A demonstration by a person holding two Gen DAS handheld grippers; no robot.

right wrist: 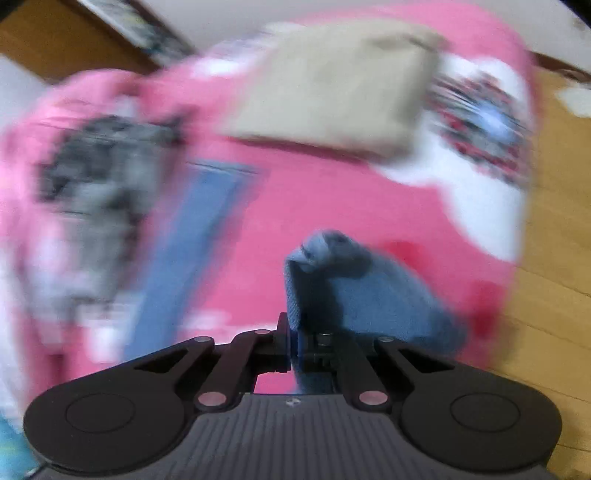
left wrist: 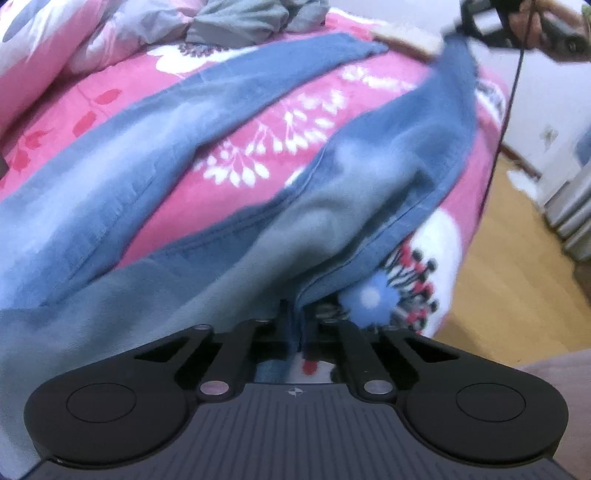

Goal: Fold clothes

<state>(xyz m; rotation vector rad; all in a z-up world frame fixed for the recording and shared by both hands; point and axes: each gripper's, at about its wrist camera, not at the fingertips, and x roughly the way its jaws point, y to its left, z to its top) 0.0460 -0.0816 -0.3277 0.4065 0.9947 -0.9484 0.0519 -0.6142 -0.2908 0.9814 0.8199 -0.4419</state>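
Blue jeans [left wrist: 177, 155] lying spread over the bed [left wrist: 258, 122], legs splayed, not folded. Left tongs [left wrist: 295, 325] clamping waist end nr the bed's near edge; right tongs [right wrist: 295, 332] clamping a leg cuff, lifted. Beige folded item [right wrist: 332, 88] sitting nr far edge; grey clothes [left wrist: 251, 18] still heaped.

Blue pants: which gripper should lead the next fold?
Right, probably. The right gripper pinches the lifted leg end of the blue pants, free to carry over; the left gripper clamps the other end low, an anchor.
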